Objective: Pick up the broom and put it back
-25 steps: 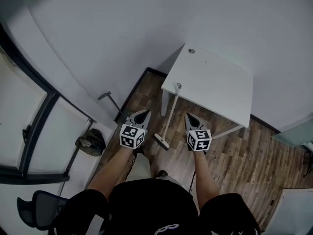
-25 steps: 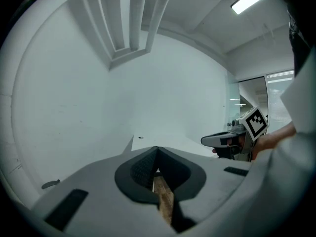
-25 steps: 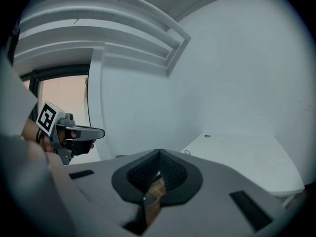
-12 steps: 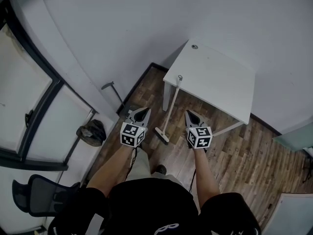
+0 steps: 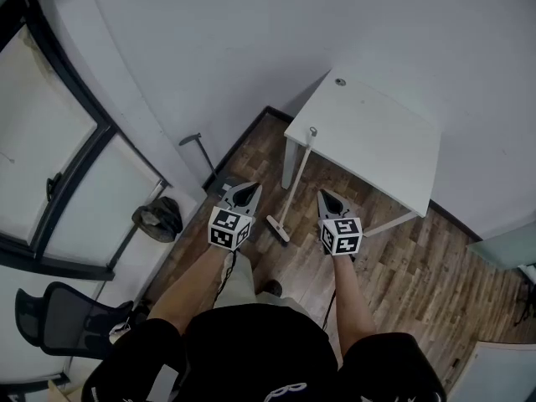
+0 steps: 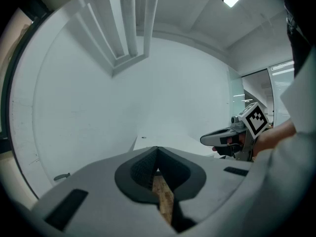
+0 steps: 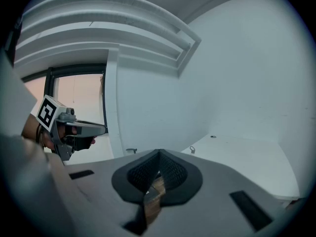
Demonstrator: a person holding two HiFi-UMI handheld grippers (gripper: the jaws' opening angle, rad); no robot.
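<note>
White walls (image 5: 209, 48) close in the corner ahead, with a dark skirting (image 5: 244, 139) along their foot. Brown wooden floor (image 5: 402, 258) runs in a narrowing strip toward that corner and widens out to the lower right, where most of the free room lies. A dark-framed window (image 5: 84, 149) takes up the left side.

The white table (image 5: 368, 141) fills the corner against both walls, its near edge cutting slantwise across the floor. A dark office chair (image 5: 59, 316) sits at the lower left, well apart from the table.

The broom (image 5: 295, 182) stands slanted, the top of its handle resting on the table's near left corner, just beside a table leg (image 5: 289, 167). Its head lies on the floor between the two grippers and slightly ahead of them. Neither gripper touches it.

The left gripper (image 5: 244, 189) is held out over the floor near the left wall's skirting, and its own view shows the jaws together at the tips with nothing in them, only floorboards through the slot behind. The right gripper (image 5: 325, 196) is held level with it on the broom's other side, below the table's edge, jaws likewise closed and empty.

A dark bundle (image 5: 159, 219) lies by the window's foot, and a thin dark-handled tool (image 5: 197, 146) leans at the wall.
</note>
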